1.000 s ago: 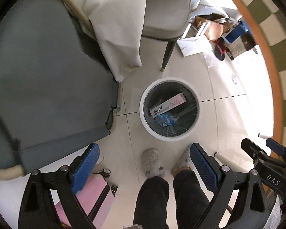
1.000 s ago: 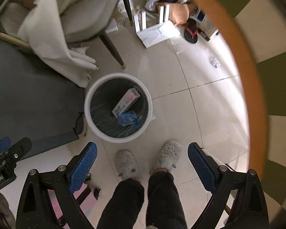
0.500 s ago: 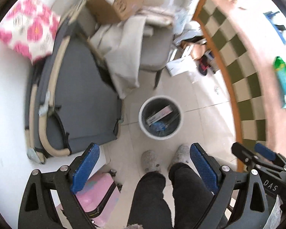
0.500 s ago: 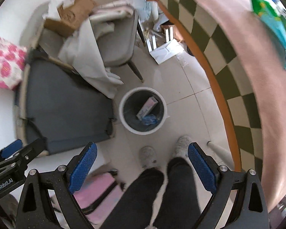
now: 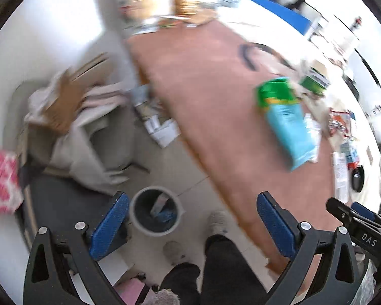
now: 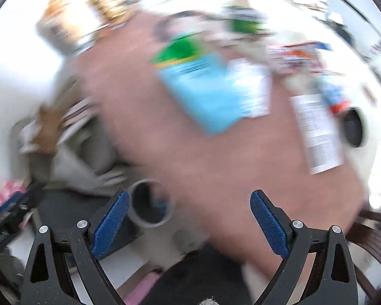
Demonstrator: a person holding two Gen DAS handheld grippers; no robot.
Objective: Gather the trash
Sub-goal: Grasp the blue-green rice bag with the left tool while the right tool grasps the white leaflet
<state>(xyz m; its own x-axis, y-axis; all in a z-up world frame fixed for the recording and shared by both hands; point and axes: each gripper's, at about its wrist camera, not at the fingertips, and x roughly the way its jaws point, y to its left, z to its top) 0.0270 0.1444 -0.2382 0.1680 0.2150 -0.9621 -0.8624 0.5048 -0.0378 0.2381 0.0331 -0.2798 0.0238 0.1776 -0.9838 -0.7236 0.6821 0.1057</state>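
Packet [image 5: 287, 119] on table [image 5: 210, 101]; bin [image 5: 155, 211] apparently floor-level.

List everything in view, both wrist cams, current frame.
trash bin: 1, white rim with dark liner, on the floor beside the table; holds a box and something blue
table: 1, reddish-brown top, right of the bin
blue and green packet: 1, lying on the table
papers and wrappers: several, white and mixed colours, far side of the table; blurred
grey chair: 1, draped with pale cloth and cardboard, behind the bin
pink patterned item: 1, left edge
slippers: 2, grey, on the floor near the bin
left gripper: open, empty
right gripper: open, empty
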